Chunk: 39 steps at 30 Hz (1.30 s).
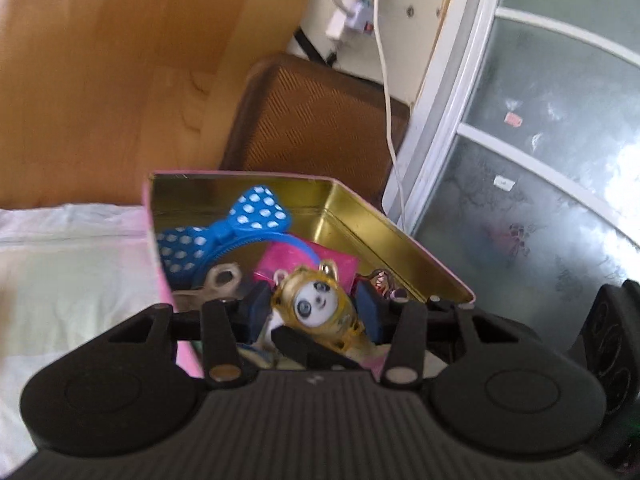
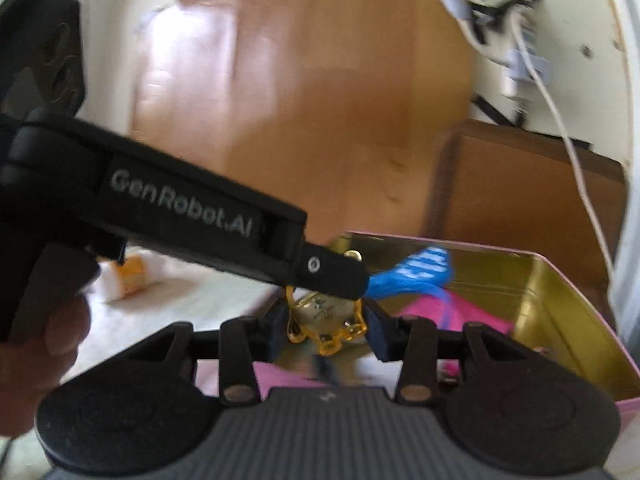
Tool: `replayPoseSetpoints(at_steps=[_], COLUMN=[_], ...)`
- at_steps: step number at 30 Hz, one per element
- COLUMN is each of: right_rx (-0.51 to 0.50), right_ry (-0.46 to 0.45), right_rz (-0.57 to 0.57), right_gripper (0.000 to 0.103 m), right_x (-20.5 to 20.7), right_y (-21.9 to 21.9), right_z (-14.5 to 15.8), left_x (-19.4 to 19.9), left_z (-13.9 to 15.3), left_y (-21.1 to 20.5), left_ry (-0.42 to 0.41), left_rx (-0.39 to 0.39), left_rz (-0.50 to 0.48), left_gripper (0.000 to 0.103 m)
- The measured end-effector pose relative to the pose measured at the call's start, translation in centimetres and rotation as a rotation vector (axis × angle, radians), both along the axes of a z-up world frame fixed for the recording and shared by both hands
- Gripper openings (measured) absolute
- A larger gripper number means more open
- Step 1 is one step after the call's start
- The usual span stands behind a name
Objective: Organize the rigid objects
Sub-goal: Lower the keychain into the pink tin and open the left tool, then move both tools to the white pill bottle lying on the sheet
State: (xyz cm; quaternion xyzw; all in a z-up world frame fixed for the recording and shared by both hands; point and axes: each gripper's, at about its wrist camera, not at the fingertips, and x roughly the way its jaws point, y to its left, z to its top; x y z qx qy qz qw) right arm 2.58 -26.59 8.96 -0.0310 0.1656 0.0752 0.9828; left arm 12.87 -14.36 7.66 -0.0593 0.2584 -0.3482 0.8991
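A gold see-through panda figure (image 1: 316, 308) hangs over the near end of an open pink tin (image 1: 360, 208) with a gold inside. My left gripper (image 1: 314, 308) is shut on the figure, its blue pads (image 1: 259, 312) pressing both sides. In the right wrist view the same figure (image 2: 326, 316) sits between the blue pads (image 2: 378, 334) of my right gripper (image 2: 328, 332), which is also shut on it. A left finger (image 2: 332, 276) crosses over the figure's top. In the tin (image 2: 560, 264) lie a blue polka-dot bow (image 1: 240, 224) and a pink packet (image 1: 296, 260).
A brown woven seat (image 1: 320, 120) stands behind the tin, with a wooden board (image 1: 120, 80) to its left. A white cable (image 1: 388, 100) hangs by a frosted glass door (image 1: 540, 140). The tin rests on a white sheet (image 1: 60, 280), and a hand (image 2: 40, 360) holds the left gripper.
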Motion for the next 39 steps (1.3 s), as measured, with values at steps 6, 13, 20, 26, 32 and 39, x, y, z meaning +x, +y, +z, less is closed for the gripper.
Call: replayPoseSetpoints(at_steps=[6,13,20,26,32,39], right_rx=[0.065,0.09,0.071,0.082,0.031,-0.005], right_ry=[0.005,-0.027,-0.122,-0.311,-0.394,-0.14], right_rz=[-0.201,-0.209,-0.218,-0.214,-0.104,0.124], right_gripper=[0.048,0.056,0.064,0.095,0.103,0.103], right_x=[2.5,1.7,-0.8,-5.0,-6.5,-4.0], right_y=[-3.1,-3.1,-1.2,1.9,7.3,12.7], right_z=[-2.1,-2.4,-1.6,-0.5,-0.3,-2.1], left_x=[0.0,-2.3,-4.9,-5.4,-5.3,-6.1], left_z=[-0.8,0.4,0.6,-1.4,-3.0,-3.8], left_y=[-1.1,1.1,6.5,13.0,19.6,25.5], left_ry=[-0.029,-0.093,-0.148,-0.137,-0.099,-0.146], left_rx=[0.049,0.013,-0.004,0.047,0.042,0.087], left_rz=[0.065,0.075,0.142,0.312,0.488,0.632], left_gripper=[0.05,0.051,0.054,0.055,0.055,0.055])
